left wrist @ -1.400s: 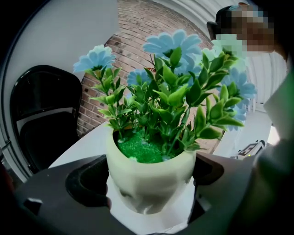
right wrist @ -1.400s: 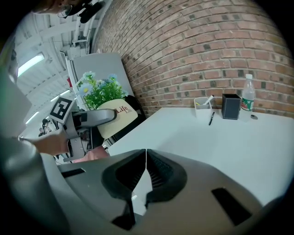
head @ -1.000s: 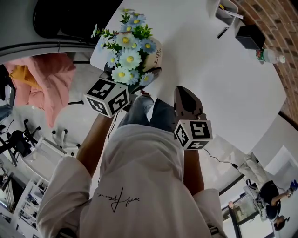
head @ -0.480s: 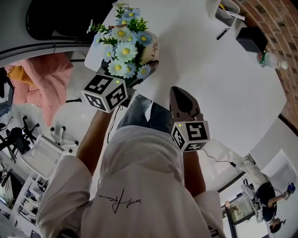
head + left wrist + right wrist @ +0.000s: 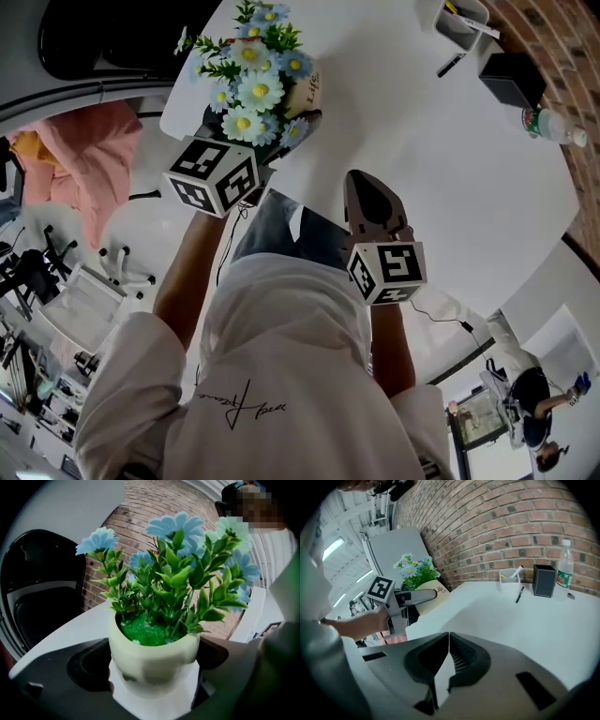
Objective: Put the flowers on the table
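Flowers (image 5: 161, 597) sit clamped in left gripper (image 5: 153, 670) at table (image 5: 422, 150) edge.

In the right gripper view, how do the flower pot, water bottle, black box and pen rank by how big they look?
Largest: flower pot, though it stands nearer the camera.
Next: water bottle and black box, roughly alike; bottle taller, box wider.
Smallest: pen.

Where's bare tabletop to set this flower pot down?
The table is bare across its whole middle, from the flower pot at its corner over to the bottle. It is crowded only along the brick wall side: pen tray, loose pen, black box.
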`<move>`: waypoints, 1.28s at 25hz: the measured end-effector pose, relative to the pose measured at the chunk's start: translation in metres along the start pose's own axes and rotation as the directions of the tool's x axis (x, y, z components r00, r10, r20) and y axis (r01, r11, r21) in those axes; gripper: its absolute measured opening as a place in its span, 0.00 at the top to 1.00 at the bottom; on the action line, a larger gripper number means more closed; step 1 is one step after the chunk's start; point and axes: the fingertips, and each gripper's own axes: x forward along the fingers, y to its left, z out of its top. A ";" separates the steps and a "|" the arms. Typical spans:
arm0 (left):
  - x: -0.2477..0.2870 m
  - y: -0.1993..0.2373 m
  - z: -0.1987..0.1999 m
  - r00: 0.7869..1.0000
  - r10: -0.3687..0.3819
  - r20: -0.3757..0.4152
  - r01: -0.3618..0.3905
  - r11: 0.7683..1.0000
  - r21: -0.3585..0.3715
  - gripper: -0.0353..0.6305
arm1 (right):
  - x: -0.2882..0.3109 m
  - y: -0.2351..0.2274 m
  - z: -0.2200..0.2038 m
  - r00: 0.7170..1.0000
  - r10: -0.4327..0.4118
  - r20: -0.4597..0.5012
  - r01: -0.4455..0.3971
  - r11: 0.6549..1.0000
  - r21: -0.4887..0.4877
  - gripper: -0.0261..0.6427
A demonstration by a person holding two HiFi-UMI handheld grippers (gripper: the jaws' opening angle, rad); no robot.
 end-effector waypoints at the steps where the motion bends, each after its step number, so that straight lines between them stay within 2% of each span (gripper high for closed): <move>1: 0.001 0.001 0.000 1.000 0.002 0.000 -0.002 1.000 0.002 0.12 | 0.000 -0.001 -0.001 1.000 -0.001 0.002 0.001 1.000 0.003 0.92; 8: 0.028 0.003 0.002 1.000 0.019 -0.009 -0.019 1.000 -0.005 0.12 | 0.003 -0.026 -0.002 1.000 -0.009 -0.017 0.009 1.000 0.002 0.92; 14: 0.045 0.004 0.002 0.999 0.034 -0.019 -0.034 0.999 -0.006 0.12 | 0.006 -0.029 -0.006 0.999 0.010 -0.039 -0.011 1.000 -0.014 0.92; 26: 0.088 -0.001 0.004 0.998 0.061 -0.008 -0.061 0.998 -0.009 0.12 | 0.000 -0.069 -0.010 0.999 0.002 -0.033 0.000 0.999 0.044 0.92; 32: 0.099 -0.006 0.008 0.996 0.089 -0.012 -0.088 0.995 0.055 0.12 | -0.009 -0.083 -0.007 1.000 -0.010 -0.028 0.011 0.999 0.054 0.92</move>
